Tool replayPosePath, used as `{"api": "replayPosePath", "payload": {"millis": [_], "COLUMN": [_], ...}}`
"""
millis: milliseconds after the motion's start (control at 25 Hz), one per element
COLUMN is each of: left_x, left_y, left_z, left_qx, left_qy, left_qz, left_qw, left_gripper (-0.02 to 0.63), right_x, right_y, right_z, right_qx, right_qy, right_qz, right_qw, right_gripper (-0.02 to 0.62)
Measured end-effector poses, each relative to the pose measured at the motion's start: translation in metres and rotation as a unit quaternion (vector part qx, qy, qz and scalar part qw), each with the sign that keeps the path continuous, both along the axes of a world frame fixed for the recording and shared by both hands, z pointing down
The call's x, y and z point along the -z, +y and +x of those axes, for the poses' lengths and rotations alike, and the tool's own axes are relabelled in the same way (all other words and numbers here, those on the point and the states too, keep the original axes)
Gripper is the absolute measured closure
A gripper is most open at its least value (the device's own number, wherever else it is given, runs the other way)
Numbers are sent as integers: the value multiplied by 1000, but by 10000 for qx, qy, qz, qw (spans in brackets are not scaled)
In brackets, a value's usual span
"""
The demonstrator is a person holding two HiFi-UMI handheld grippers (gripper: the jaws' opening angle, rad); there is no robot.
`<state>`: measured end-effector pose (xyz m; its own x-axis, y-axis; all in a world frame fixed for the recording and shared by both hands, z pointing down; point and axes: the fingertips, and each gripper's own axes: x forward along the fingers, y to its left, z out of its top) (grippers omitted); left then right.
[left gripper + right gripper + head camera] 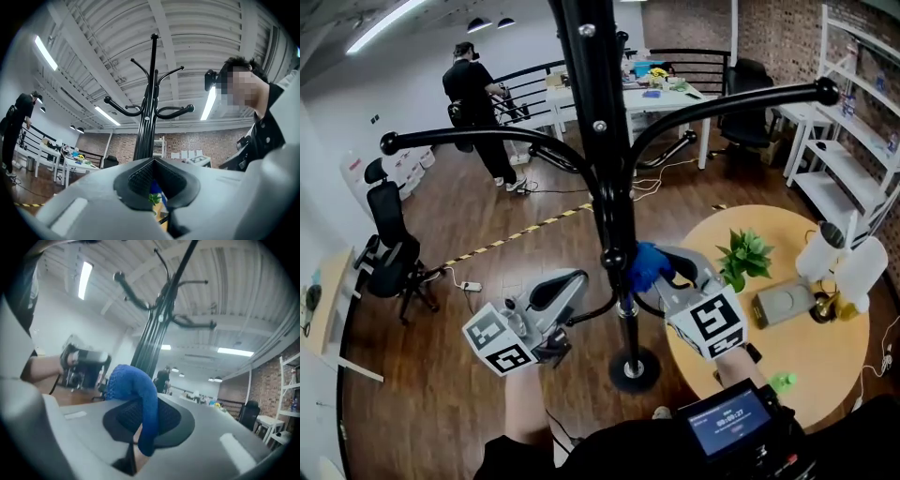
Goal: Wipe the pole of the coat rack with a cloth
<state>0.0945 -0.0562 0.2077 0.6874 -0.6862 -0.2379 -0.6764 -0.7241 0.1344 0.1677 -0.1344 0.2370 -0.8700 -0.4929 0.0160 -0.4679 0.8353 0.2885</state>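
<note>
- The grey left gripper (577,281) is hovering at eight o'clock of the tall black metal coat-rack pole (602,141), jaws together and empty.
- The grey right gripper (140,427) is clamping the crumpled blue knitted cloth (647,265) against the pole's three o'clock side.

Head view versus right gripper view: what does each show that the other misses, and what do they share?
Only the head view shows the coat rack's base standing on the floor and the round table with a potted plant on it. Only the right gripper view shows the right gripper shut on the blue cloth, with a fold pinched between its pads. Both views show the cloth next to the black pole and the curved hooks branching from it.
</note>
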Motion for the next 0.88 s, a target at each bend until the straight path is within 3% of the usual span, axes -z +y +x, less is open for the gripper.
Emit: {"api": "replayPosePath", "payload": {"millis": [120, 240, 440, 600, 720, 880], "left_x": [8, 19, 37, 44, 45, 49], "left_y": [5, 12, 17, 15, 11, 5], "left_z": [-5, -6, -16, -16, -17, -17], "left_qx": [48, 49, 123, 22, -7, -4], "left_qy": [5, -37, -78, -146, -181, -130], "left_qz": [131, 308, 580, 689, 730, 764], "left_qw": [9999, 9995, 9982, 9975, 9972, 9970], "left_gripper": [606, 606, 606, 606, 606, 606], "right_x": [102, 174, 243, 282, 292, 278], "right_y": [13, 22, 30, 50, 56, 55], "right_z": [3, 9, 62, 131, 154, 141], "right_qx": [125, 147, -78, -412, -554, -426], "right_qy": [-1172, -1635, -2496, -3330, -3403, -3188], "right_qz": [729, 1406, 1662, 1963, 2182, 2112], "right_qw": [9904, 9764, 9540, 9213, 9130, 9230], "right_gripper": [551, 551, 551, 551, 551, 549]}}
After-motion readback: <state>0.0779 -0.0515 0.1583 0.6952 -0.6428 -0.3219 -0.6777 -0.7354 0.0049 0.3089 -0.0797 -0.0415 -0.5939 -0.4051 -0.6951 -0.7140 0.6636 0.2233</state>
